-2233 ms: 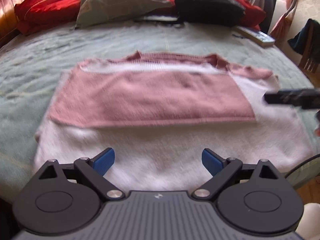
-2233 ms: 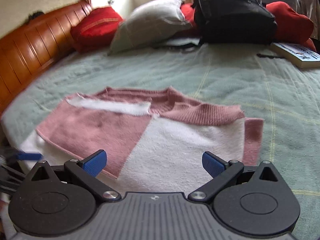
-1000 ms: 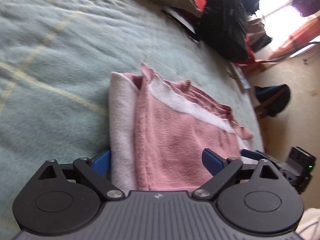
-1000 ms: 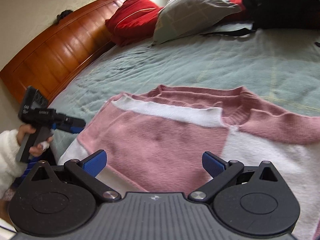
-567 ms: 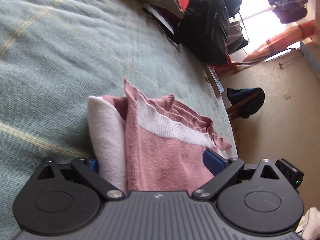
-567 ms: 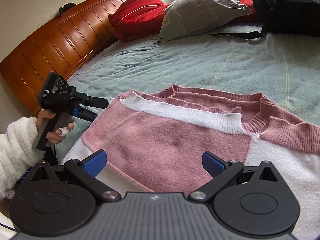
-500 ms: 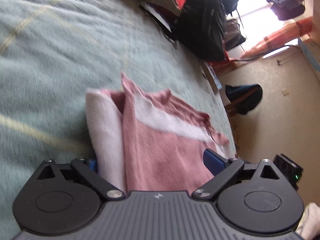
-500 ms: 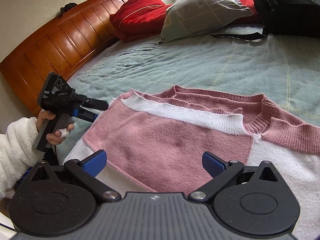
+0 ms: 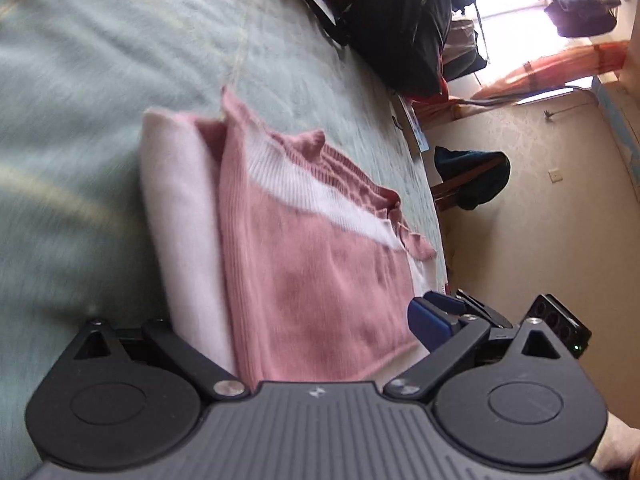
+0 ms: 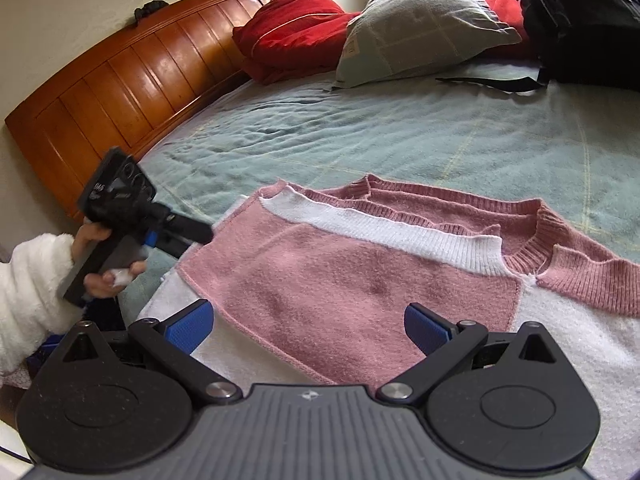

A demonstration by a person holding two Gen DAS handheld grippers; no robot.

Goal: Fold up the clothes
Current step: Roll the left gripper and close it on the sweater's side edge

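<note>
A pink and white knitted sweater (image 10: 360,292) lies flat on the green blanket (image 10: 400,136), sleeves folded in across its front. My left gripper (image 9: 304,320) is open at the sweater's (image 9: 304,264) left side, turned sideways. The white side fold and pink panel lie between its fingers, and the cloth hides its left pad. In the right wrist view a hand in a white fleece sleeve holds the left gripper (image 10: 176,236) at that edge. My right gripper (image 10: 308,324) is open just over the lower front of the sweater, holding nothing.
A wooden headboard (image 10: 120,92) curves along the left. Red pillows (image 10: 296,32), a grey pillow (image 10: 420,28) and a black backpack (image 10: 580,20) sit at the head of the bed. Beyond the far bed edge stands a chair with dark clothing (image 9: 472,178).
My left gripper went from the front hem round to the sweater's left side and slid in until the edge lay between its fingers. My right gripper shifted left and lower over the sweater.
</note>
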